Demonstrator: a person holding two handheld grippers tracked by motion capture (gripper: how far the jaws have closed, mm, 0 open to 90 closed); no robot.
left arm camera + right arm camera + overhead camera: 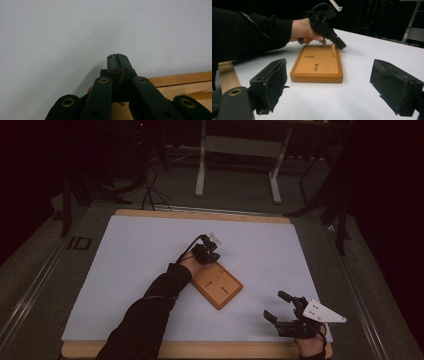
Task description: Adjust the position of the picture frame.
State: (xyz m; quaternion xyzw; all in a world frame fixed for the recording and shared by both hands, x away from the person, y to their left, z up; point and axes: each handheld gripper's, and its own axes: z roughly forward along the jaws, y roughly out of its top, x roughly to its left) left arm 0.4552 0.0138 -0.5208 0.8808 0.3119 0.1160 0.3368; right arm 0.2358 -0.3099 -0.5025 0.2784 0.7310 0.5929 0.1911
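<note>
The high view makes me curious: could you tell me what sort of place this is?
Probably a lab or workshop set up for recording: a white-covered table carrying a wooden board, a metal table frame behind, and cables trailing across the dark floor.

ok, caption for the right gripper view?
Left gripper shut beside upright peg on wooden board; right gripper open.

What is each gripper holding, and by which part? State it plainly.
Nothing. The left gripper is shut empty, its tip beside the upright peg on the wooden board; the right gripper is open, empty.
</note>
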